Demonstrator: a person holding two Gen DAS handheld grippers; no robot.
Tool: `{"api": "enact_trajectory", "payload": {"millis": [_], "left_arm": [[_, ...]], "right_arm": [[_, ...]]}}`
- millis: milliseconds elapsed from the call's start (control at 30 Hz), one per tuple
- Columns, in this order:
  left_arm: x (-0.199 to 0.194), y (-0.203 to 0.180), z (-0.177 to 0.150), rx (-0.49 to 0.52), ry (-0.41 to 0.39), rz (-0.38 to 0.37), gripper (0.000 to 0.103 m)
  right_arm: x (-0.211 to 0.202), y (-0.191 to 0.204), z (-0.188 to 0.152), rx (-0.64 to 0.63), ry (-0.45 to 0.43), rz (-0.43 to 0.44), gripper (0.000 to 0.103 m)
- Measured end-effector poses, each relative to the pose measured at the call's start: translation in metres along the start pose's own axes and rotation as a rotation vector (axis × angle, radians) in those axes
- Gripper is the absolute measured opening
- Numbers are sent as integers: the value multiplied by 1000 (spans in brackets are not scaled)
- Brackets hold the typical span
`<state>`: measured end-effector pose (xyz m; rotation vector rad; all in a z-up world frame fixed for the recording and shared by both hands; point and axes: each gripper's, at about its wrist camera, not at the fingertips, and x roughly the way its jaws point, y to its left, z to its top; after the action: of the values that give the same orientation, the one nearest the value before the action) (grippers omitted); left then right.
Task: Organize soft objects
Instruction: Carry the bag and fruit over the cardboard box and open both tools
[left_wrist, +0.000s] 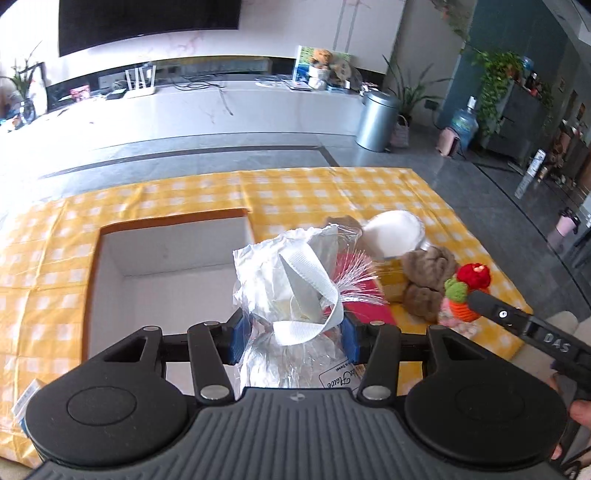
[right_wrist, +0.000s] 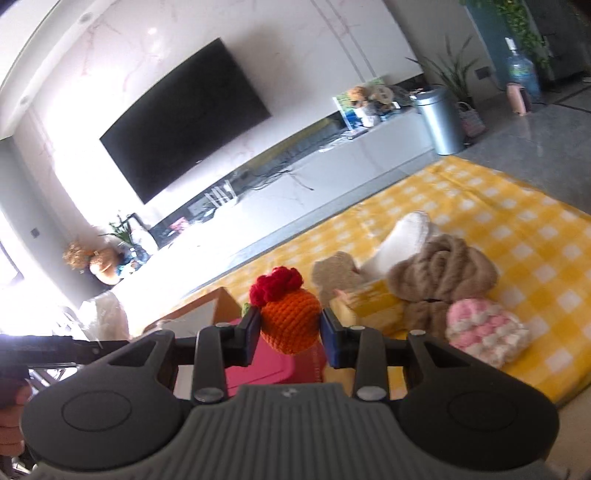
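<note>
My left gripper (left_wrist: 293, 334) is shut on a clear plastic gift bag (left_wrist: 288, 273) with a white ribbon, held above the right part of an open cardboard box (left_wrist: 110, 258). My right gripper (right_wrist: 290, 332) is shut on an orange crochet toy (right_wrist: 290, 319) with a red top, lifted above the cloth; the toy also shows in the left wrist view (left_wrist: 467, 291). On the yellow checked cloth (right_wrist: 517, 236) lie a brown plush towel (right_wrist: 443, 273), a pink-and-white knitted ball (right_wrist: 487, 332) and a white soft object (right_wrist: 402, 236).
A pink flat item (right_wrist: 258, 369) and a yellow box (right_wrist: 369, 306) lie below my right gripper. A grey bin (left_wrist: 376, 122) and a TV bench (left_wrist: 221, 107) stand beyond the cloth. A brown felt piece (right_wrist: 336, 275) lies by the towel.
</note>
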<state>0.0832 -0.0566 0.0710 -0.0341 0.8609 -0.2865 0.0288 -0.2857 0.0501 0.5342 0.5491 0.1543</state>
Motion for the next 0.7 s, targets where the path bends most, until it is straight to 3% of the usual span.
{"api": "enact_trajectory", "payload": {"millis": [200,400,567,700], "left_arm": [[12,60,-22,-90,6,89,56],[12,84,-37,-77,51,80,56],[19,86,-48,-17,77,121,56],[24,85,-55,27,102,167,56]], "right_arm": [[27,66,-13,-113,66,152,35],[75,125,-23,-274,174,126,35],[120,161,-30,-382,277,84,35],[144,169,-41,-390,305,85,35]]}}
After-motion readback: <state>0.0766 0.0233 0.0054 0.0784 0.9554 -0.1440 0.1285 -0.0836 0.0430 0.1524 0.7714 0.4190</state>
